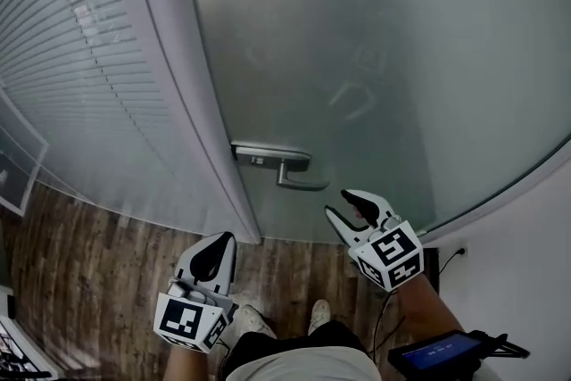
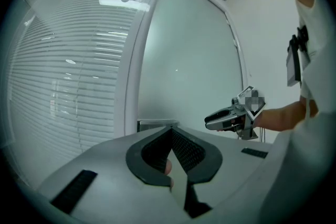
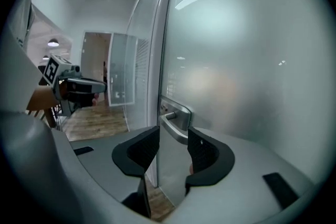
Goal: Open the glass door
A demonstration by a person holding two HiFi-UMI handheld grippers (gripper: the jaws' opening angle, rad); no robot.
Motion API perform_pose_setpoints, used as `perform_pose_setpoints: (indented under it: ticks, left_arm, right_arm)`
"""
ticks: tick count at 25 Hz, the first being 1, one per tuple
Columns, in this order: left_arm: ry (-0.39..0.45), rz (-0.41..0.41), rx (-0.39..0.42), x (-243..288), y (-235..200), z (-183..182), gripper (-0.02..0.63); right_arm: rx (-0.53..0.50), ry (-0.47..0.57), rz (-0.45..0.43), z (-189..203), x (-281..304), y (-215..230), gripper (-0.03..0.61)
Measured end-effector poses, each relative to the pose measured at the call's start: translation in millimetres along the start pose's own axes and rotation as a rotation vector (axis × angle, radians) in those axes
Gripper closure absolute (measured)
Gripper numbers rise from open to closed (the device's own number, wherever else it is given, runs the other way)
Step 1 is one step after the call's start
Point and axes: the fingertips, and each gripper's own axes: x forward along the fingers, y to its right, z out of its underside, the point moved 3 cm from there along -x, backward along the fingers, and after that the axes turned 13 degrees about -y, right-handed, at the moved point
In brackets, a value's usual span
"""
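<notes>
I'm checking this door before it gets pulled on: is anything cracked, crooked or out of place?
Nothing stands out. The frosted glass door shows no crack or chip, its lever handle sits level and whole, the blinds beside it hang in even rows, and the wood floor shows no spill.

Frosted glass door, standing closed in front of me.
The glass door (image 1: 384, 49) is a tall, upright frosted pane, and its left edge lies just beside the white frame post (image 1: 192, 103). A brushed-metal lever handle (image 1: 299, 180) sits level on a metal plate near that edge and points away from the post.
</notes>
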Motion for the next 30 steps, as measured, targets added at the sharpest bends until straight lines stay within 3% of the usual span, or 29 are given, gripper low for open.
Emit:
perform_pose_setpoints:
  ticks: [6, 14, 17, 19, 30]
  left_arm:
    - [-0.004, 0.042, -0.019, 2, -17, 7, 0.615]
    - [-0.021, 0.05, -0.034, 0, -20, 17, 0.615]
    - [-0.024, 0.041, -0.039, -2, -21, 16, 0.615]
    - [-0.025, 0.036, -0.043, -5, -21, 15, 0.615]
    - [-0.004, 0.028, -0.042, -2, -7, 24, 0.615]
  right_arm:
    - [-0.04, -0.137, 0.017, 14, 34, 11, 0.391]
    - [-0.089, -0.212, 0.015, 24, 66, 24, 0.391]
    - [-0.087, -0.219, 0.008, 24, 67, 25, 0.396]
    - [-0.075, -0.212, 0.011, 21, 65, 26, 0.439]
    - [0.021, -0.219, 0.018, 47, 75, 21, 0.445]
